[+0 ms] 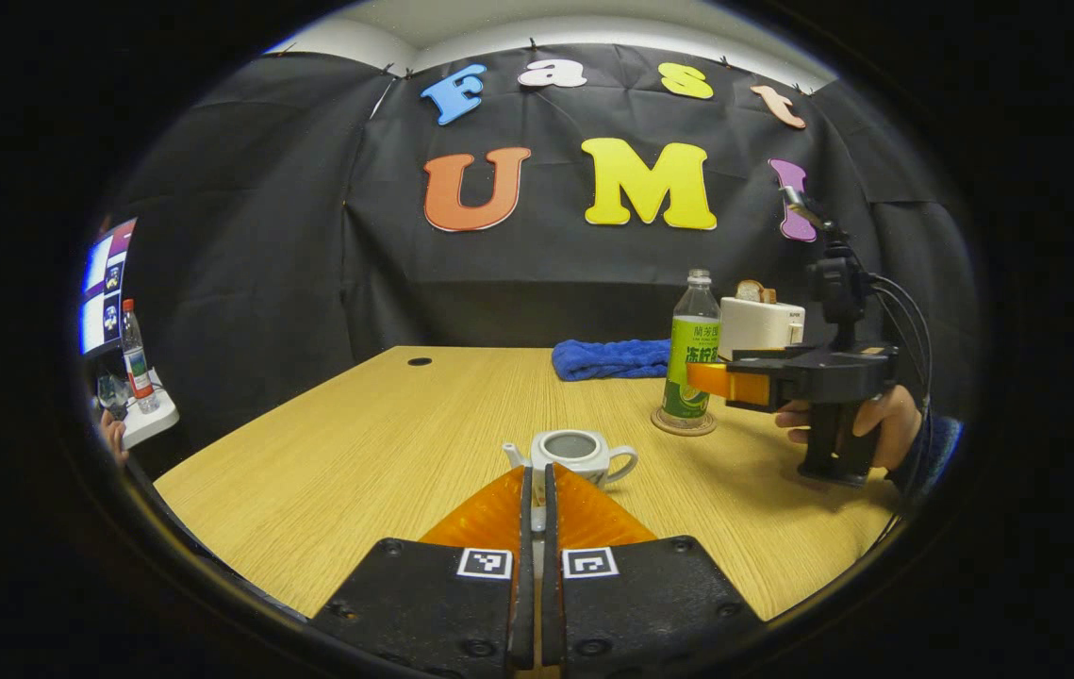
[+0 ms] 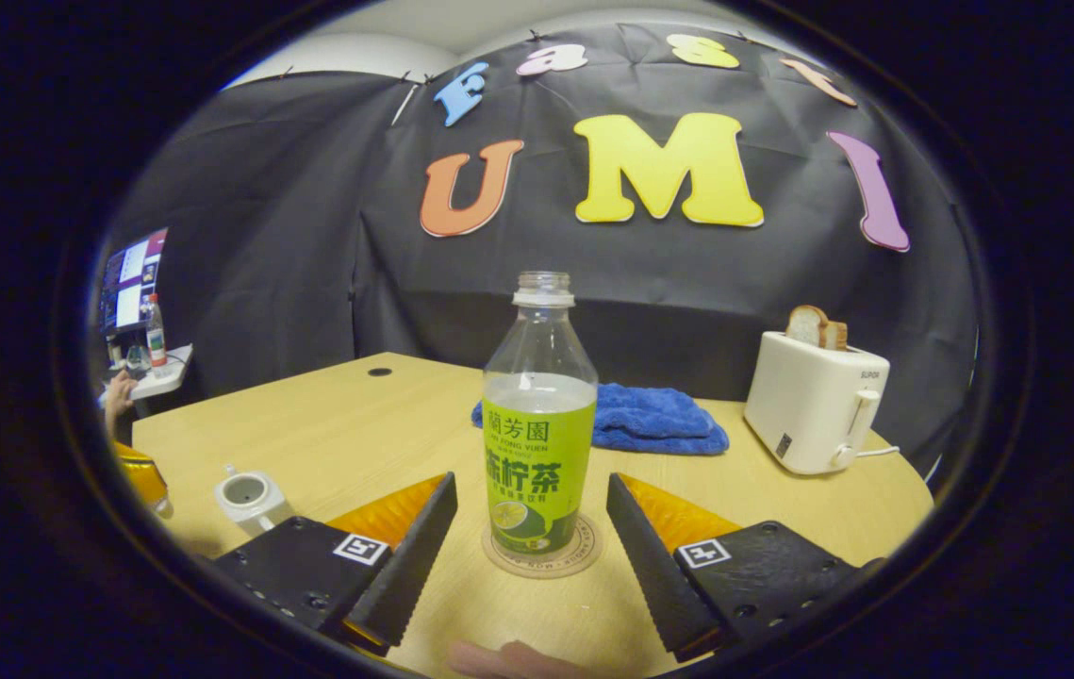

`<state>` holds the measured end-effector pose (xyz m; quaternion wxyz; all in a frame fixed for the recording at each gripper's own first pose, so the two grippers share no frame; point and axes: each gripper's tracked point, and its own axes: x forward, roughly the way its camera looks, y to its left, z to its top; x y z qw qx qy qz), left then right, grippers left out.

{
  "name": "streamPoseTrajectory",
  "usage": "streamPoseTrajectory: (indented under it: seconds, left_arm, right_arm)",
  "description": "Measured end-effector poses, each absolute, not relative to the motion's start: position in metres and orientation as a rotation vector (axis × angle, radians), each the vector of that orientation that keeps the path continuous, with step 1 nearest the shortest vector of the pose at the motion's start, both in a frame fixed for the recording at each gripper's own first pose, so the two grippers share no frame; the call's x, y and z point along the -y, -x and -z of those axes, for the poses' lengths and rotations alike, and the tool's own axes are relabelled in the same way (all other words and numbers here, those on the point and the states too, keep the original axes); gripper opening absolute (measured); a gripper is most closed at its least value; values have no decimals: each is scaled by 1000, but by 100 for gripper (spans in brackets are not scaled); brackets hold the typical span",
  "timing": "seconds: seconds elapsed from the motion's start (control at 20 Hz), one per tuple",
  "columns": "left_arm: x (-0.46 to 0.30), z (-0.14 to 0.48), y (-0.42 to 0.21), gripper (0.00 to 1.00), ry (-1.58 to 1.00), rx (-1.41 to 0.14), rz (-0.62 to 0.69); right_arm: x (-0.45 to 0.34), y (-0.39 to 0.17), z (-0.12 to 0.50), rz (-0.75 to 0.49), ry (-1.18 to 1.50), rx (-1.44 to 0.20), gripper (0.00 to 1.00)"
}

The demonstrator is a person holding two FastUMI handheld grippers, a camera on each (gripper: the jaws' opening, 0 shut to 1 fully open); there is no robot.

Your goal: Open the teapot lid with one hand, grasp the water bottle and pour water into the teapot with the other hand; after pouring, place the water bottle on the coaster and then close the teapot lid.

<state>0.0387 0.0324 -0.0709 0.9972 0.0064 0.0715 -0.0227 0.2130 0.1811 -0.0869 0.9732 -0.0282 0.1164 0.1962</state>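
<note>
Green-labelled water bottle upright on coaster, teapot spout left

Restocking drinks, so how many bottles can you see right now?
2. The green-labelled water bottle stands on the coaster on the table; a red-labelled bottle stands on the side shelf at far left. Others may be hidden.

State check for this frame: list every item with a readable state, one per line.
teapot: lid off, upright.
water bottle: uncapped, upright on coaster, part full.
left gripper: shut on something small and pale.
right gripper: open, astride the bottle.
toaster: bread in slot.
</note>
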Motion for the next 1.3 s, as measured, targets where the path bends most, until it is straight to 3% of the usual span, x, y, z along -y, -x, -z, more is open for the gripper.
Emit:
streamPoseTrajectory:
  seconds: [0.3, 0.4, 0.65, 1.3]
  left_arm:
    - [-22, 60, -58, 6, -16, -123, 66]
    - [-13, 58, -68, 6, -12, -114, 86]
    - [-9, 49, -98, 6, -40, -87, 82]
    - [-9, 66, -142, 6, -46, -89, 58]
  right_arm:
    - [-141, -172, 79, -367, -44, -198, 95]
    - [-135, -156, 78, -389, -92, -189, 99]
    - [-99, -130, 75, -360, -62, -153, 94]
    - [-58, -76, 85, -332, -32, -108, 96]
